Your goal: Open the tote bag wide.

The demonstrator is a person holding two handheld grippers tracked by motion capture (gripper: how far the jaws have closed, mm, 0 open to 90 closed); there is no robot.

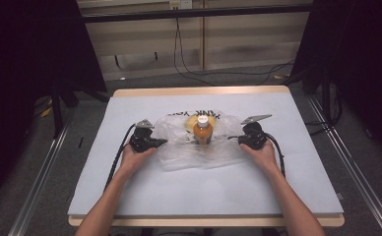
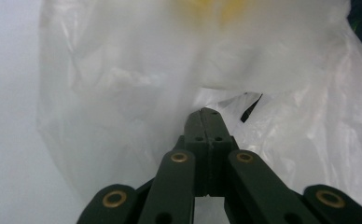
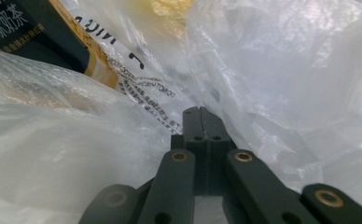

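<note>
An orange drink bottle (image 1: 203, 131) with a white cap stands upright inside a clear plastic bag (image 1: 179, 150) with black lettering, spread at the middle of the table. My left gripper (image 1: 163, 142) is at the bag's left edge and my right gripper (image 1: 234, 138) at its right edge, both pointing inward at the bottle. In the left gripper view the jaws (image 2: 206, 114) are pressed together, with bag film (image 2: 123, 84) gathered at their tips. In the right gripper view the jaws (image 3: 201, 113) are also together in creased film, beside the bottle's dark label (image 3: 30, 32).
The table (image 1: 130, 196) has a grey mat and a wooden rim. Black cables trail from both grippers along the forearms. Metal rails run down the floor on either side, and more cables lie on the floor behind the table.
</note>
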